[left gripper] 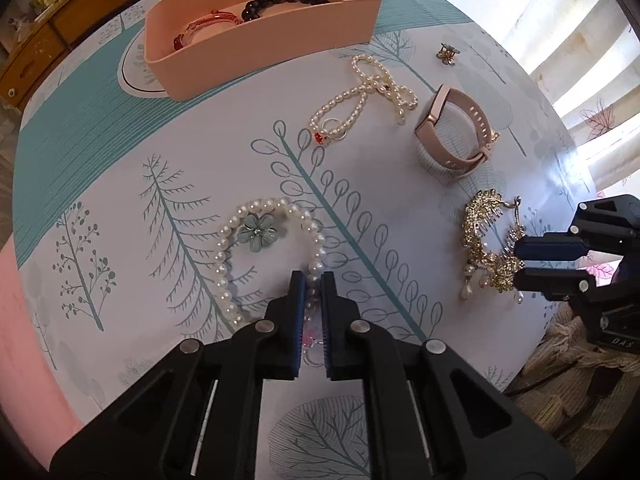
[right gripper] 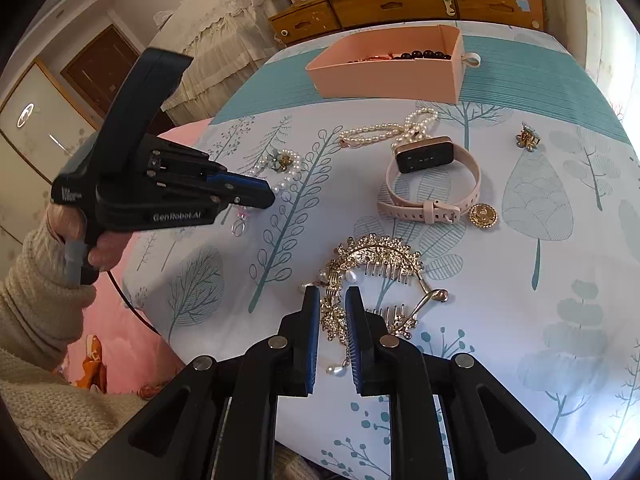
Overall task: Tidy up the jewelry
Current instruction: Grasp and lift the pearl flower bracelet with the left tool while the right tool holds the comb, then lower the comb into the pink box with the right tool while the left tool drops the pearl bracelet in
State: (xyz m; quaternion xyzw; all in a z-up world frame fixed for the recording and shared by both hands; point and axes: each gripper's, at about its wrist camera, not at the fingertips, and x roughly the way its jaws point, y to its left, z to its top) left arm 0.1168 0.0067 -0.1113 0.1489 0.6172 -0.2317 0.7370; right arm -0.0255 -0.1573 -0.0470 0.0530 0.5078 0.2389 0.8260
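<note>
A pink box (left gripper: 256,46) at the far side holds a red bracelet (left gripper: 208,26) and a dark bead bracelet (left gripper: 280,0). My left gripper (left gripper: 313,280) is shut on a white pearl necklace (left gripper: 224,248) with a green flower (left gripper: 257,233), near the table's front. My right gripper (right gripper: 333,296) is shut on a gold hair comb (right gripper: 376,256) with pearl drops; it also shows in the left wrist view (left gripper: 486,240). A small-pearl strand (left gripper: 372,88) with a ring (left gripper: 331,130), a pink watch (left gripper: 452,132) and a small gold clip (left gripper: 447,54) lie on the cloth.
The table has a white and teal tree-print cloth (left gripper: 120,152). A gold round brooch (right gripper: 483,215) lies by the watch strap. A wooden drawer chest (right gripper: 400,4) stands behind the table. The left gripper and hand (right gripper: 160,188) show at the left of the right wrist view.
</note>
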